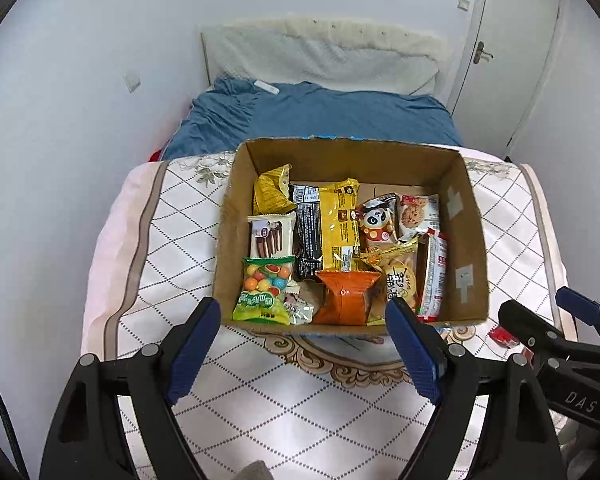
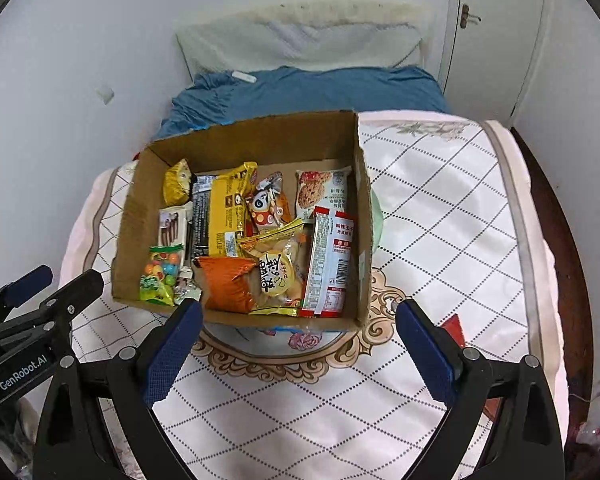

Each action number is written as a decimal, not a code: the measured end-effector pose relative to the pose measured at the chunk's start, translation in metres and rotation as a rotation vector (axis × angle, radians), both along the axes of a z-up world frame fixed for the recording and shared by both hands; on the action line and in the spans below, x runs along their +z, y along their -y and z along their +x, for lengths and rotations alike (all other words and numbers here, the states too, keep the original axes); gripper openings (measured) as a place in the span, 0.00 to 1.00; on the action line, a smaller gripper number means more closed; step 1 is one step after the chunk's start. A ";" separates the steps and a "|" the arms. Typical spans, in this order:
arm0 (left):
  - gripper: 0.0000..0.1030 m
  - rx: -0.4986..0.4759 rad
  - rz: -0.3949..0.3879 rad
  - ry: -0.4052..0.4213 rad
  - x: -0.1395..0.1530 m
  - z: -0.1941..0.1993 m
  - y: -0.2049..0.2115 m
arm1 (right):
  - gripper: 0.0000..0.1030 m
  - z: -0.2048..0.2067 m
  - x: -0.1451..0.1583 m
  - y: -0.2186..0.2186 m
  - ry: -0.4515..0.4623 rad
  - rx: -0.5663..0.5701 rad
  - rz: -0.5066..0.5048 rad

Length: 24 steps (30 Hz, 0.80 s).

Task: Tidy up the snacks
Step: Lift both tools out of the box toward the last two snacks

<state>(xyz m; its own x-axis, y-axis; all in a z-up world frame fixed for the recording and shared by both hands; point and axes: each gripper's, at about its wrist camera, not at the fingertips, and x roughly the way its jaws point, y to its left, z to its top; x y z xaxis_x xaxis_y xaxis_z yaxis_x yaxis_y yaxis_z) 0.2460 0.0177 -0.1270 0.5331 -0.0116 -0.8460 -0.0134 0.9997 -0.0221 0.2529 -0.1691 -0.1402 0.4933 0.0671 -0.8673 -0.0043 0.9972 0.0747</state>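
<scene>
An open cardboard box stands on a white quilted cloth. Several snack packets fill it: a green gumball bag, an orange packet, a yellow pack, a panda packet and a red-and-white packet. My left gripper hovers open before the box's near wall, holding nothing. My right gripper is open and empty too, to the right of the left one.
A small red item lies on the cloth near the box's front right corner. Behind the box are a blue blanket and a white pillow. White walls close in left and right; a door is at the back right.
</scene>
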 end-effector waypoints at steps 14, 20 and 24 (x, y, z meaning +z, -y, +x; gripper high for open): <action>0.82 0.005 -0.005 0.060 0.036 -0.059 0.003 | 0.96 -0.060 0.039 0.004 0.061 0.005 0.065; 0.82 -0.032 -0.014 0.002 0.024 -0.060 0.030 | 0.96 -0.071 0.023 0.040 -0.004 -0.060 0.092; 0.82 -0.078 -0.050 -0.076 0.005 -0.050 0.066 | 0.96 -0.068 0.007 0.087 -0.082 -0.109 0.071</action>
<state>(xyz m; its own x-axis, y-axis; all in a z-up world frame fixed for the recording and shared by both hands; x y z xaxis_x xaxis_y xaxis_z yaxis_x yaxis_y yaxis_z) 0.1961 -0.0481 -0.1224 0.4629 -0.0936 -0.8814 0.0613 0.9954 -0.0735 0.1845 -0.2558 -0.1332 0.4284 0.0799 -0.9001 0.1128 0.9836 0.1409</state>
